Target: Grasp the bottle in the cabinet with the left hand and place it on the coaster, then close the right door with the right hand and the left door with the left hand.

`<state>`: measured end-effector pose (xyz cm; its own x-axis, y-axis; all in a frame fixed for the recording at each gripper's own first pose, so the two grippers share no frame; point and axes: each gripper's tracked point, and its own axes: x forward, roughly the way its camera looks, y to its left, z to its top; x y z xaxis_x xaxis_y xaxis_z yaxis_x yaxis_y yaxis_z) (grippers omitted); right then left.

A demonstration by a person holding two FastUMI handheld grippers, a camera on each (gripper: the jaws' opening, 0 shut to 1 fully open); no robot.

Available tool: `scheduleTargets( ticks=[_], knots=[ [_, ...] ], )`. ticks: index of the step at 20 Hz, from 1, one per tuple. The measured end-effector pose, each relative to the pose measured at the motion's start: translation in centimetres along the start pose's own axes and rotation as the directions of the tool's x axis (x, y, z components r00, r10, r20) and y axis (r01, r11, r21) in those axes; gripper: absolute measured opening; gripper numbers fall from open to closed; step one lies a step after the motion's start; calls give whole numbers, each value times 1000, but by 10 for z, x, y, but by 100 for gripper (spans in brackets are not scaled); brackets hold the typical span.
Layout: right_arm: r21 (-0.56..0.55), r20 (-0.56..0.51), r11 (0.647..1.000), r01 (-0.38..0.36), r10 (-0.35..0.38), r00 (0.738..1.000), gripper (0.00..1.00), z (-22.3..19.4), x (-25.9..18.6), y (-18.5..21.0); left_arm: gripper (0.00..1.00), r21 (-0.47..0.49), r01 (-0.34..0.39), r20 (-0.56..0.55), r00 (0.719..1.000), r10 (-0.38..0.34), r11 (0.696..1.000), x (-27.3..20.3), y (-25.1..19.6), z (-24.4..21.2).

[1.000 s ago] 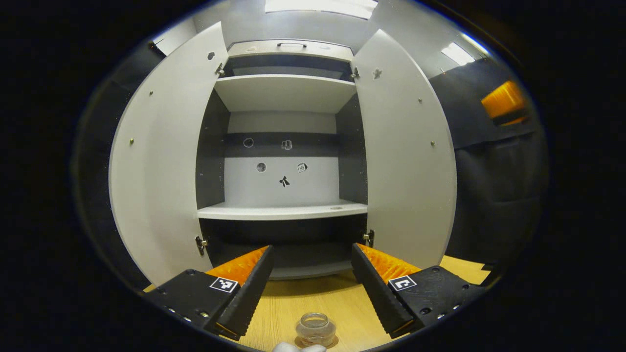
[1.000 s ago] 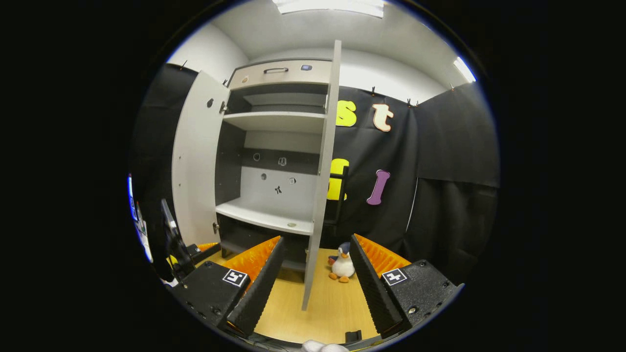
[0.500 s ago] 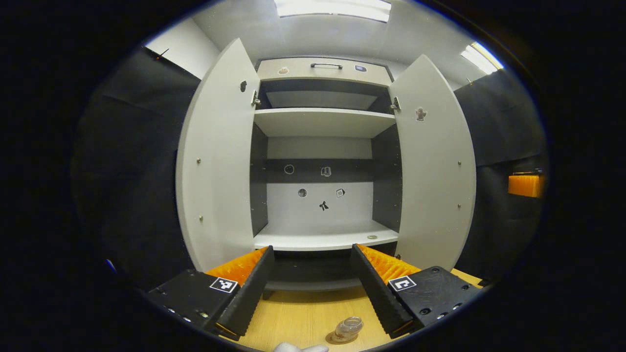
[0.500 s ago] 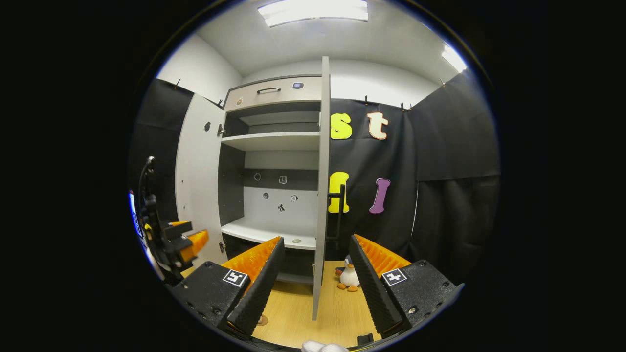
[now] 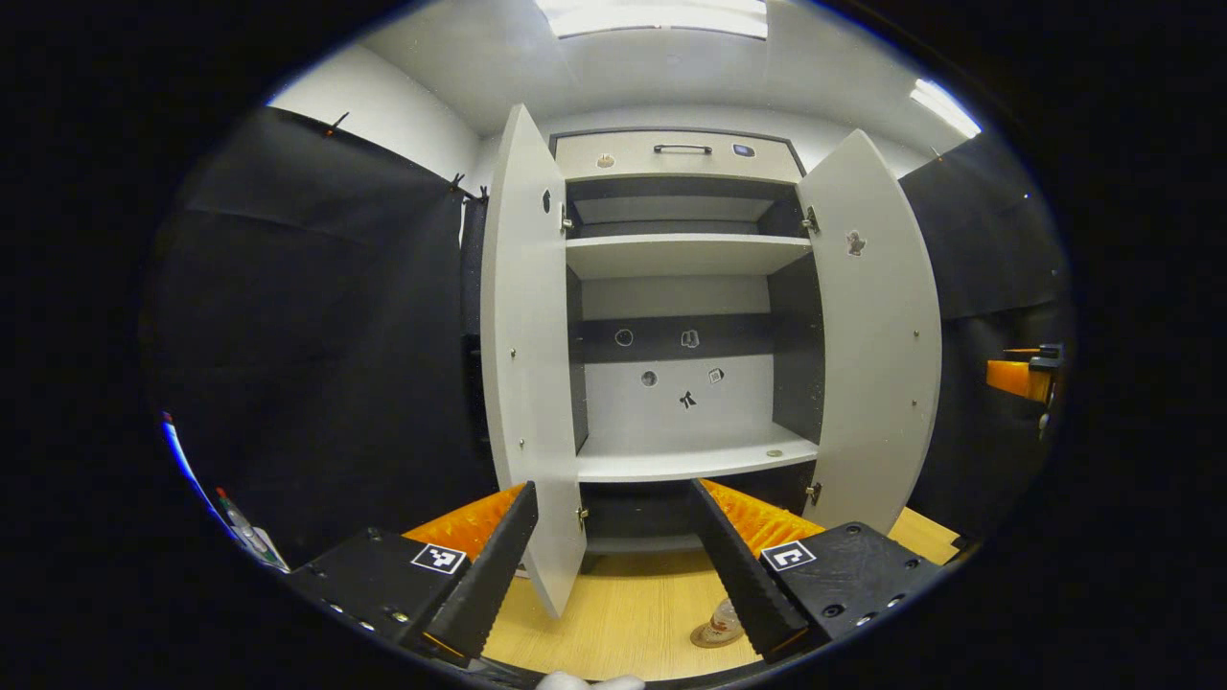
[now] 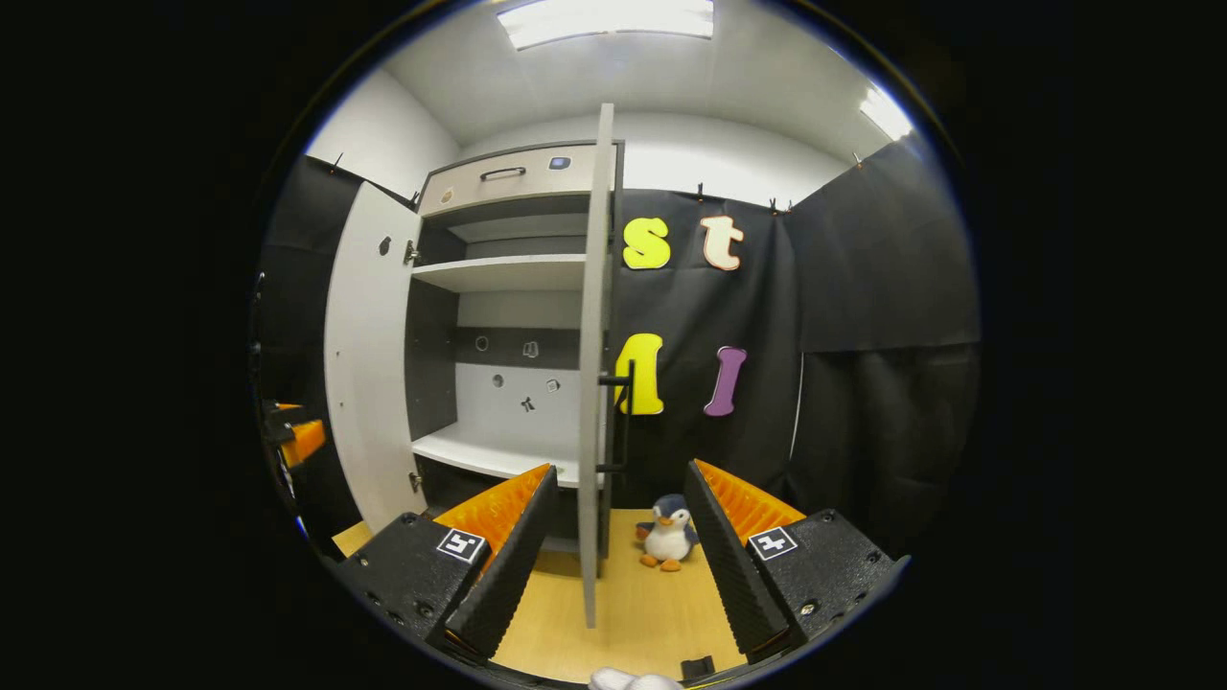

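Bottle [image 5: 726, 621] sits on its coaster [image 5: 707, 636] on the desk [image 5: 623, 623] in the left gripper view, left tongs [image 5: 613, 561] released. Right gripper view: right tongs [image 6: 613, 556] released, framing the right door [image 6: 592, 383] edge; push its outer face squarely, near the handle [image 6: 623, 422].

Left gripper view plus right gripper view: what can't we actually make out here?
- Bottle on the coaster: left gripper view, mostly hidden behind the left gripper, near the edge.
- Small stickers on the cabinet back: too small to identify.
- Round thing on the shelf: too small.
- Right door: right gripper view, seen edge-on, so its face is hidden.
- Black object on the table: right gripper view, cut off at the bottom edge.
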<state>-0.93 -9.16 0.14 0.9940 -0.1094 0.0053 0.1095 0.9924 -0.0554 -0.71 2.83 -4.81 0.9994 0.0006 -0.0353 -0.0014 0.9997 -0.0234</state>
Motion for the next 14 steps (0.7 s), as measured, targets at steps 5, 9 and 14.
scheduleTargets(
  ticks=[5,9,14],
  knots=[
    [3,-17,999,32,-32,999,82,6,36,-36,96,3,12,3,1000,-12,1000,-8,-5,13],
    [20,-15,999,25,-24,1000,82,15,75,-54,95,-19,14,5,1000,-14,1000,-12,-14,19],
    [70,-43,995,-75,78,996,82,17,118,-42,96,-5,-12,14,1000,12,1000,-17,-25,26]
  ],
)
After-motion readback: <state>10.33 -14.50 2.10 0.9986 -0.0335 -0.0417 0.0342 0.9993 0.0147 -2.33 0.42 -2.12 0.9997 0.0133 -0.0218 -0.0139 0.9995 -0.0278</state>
